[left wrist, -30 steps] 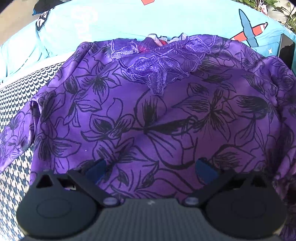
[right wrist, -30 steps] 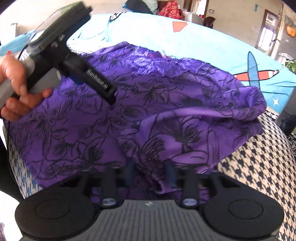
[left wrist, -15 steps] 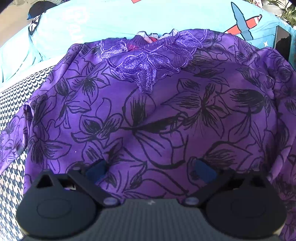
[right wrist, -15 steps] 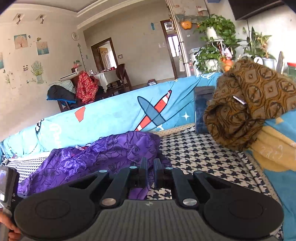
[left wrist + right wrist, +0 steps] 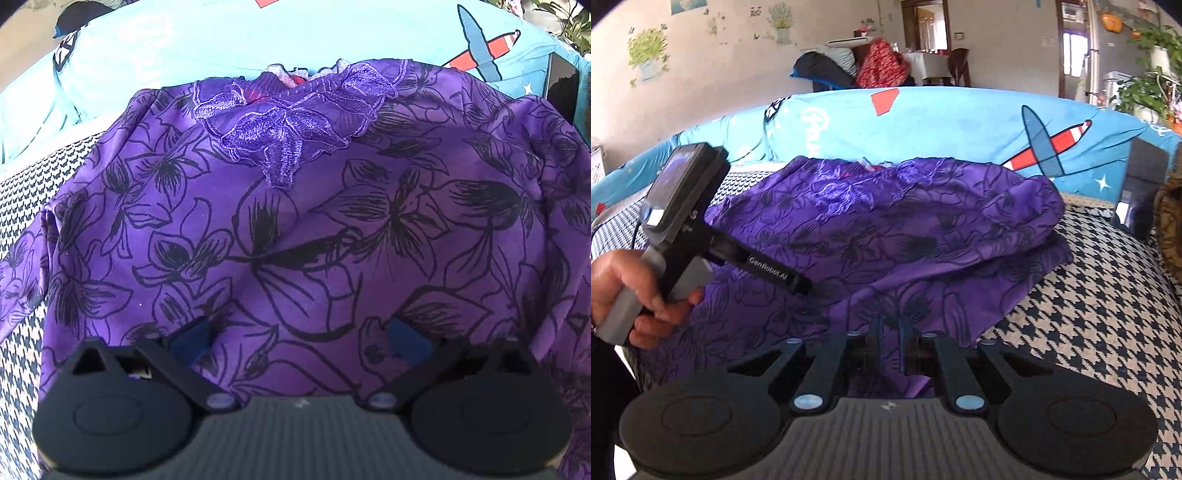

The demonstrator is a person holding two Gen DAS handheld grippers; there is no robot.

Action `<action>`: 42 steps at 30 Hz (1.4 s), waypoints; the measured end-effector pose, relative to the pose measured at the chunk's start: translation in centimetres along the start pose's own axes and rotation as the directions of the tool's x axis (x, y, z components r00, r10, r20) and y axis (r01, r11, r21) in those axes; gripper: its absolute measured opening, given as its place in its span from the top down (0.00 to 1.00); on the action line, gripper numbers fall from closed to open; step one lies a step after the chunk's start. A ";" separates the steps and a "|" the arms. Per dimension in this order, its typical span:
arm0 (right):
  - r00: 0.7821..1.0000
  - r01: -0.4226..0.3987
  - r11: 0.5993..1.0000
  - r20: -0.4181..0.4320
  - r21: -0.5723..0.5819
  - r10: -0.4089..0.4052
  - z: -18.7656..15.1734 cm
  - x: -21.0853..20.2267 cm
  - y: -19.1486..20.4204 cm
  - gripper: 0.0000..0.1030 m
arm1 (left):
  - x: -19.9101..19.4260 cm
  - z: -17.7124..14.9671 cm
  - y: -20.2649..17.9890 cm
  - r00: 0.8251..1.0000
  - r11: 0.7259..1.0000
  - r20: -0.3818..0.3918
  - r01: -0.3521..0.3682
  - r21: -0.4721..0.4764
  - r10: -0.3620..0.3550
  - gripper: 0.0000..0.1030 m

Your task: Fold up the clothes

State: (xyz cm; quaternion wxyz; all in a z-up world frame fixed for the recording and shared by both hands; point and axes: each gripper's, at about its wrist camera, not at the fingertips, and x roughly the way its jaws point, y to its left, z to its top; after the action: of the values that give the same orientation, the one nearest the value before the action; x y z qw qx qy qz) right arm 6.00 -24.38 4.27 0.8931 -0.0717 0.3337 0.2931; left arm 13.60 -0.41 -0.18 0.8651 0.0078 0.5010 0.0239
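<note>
Garment: a purple satin blouse with black flower outlines (image 5: 295,236) is spread over a black-and-white houndstooth cushion cover (image 5: 1089,295), its lace-trimmed neckline (image 5: 284,122) lying toward a turquoise sheet printed with a red-and-blue aeroplane (image 5: 960,118).
Right side of garment: cloth is seen bunched into a raised fold (image 5: 1015,206) near the right edge.
Left gripper (image 5: 299,338): its blue-padded fingers (image 5: 408,341) are spread wide apart and held low over the blouse's front; nothing is gripped between them. In the right wrist view its handle is seen grasped by a hand (image 5: 631,295).
Right gripper (image 5: 890,341): its fingers are drawn nearly together at the near hem of the blouse, with purple cloth visible in the narrow gap; whether the cloth is truly pinched cannot be told.
Background: a dark box (image 5: 1141,192) is stood on the cushion at far right.
</note>
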 end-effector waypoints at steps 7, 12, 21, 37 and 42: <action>0.998 -0.024 0.994 -0.052 -0.109 0.018 -0.8 1.1 2.2 0.60 | 0.0 0.0 0.1 1.000 1.000 -0.002 0.002 0.000 -0.002 0.00; 0.996 -0.022 0.982 -0.086 -0.188 0.006 -1.4 2.1 3.6 0.54 | 0.1 0.0 0.1 1.000 1.000 -0.004 0.004 -0.002 -0.004 0.00; 0.992 0.063 0.937 -0.083 -0.343 -0.097 -2.9 4.3 5.4 0.52 | 0.1 0.1 0.2 1.000 1.000 -0.006 0.006 -0.005 -0.006 0.00; 0.845 0.440 0.886 0.267 0.143 -0.463 2.1 -3.7 -4.0 0.90 | 0.0 0.2 -0.4 1.000 1.000 -0.001 0.002 0.006 -0.002 0.00; 0.695 0.587 0.749 0.283 0.309 -0.661 2.5 -6.8 -8.2 0.94 | 0.0 0.3 -0.9 1.000 1.000 0.004 0.001 0.014 -0.001 0.00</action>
State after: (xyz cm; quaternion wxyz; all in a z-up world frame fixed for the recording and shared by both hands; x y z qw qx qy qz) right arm 7.94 -33.53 9.96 0.9881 -0.0363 0.1390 -0.0550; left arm 13.84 -1.32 -0.06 0.8660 0.0138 0.4995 0.0198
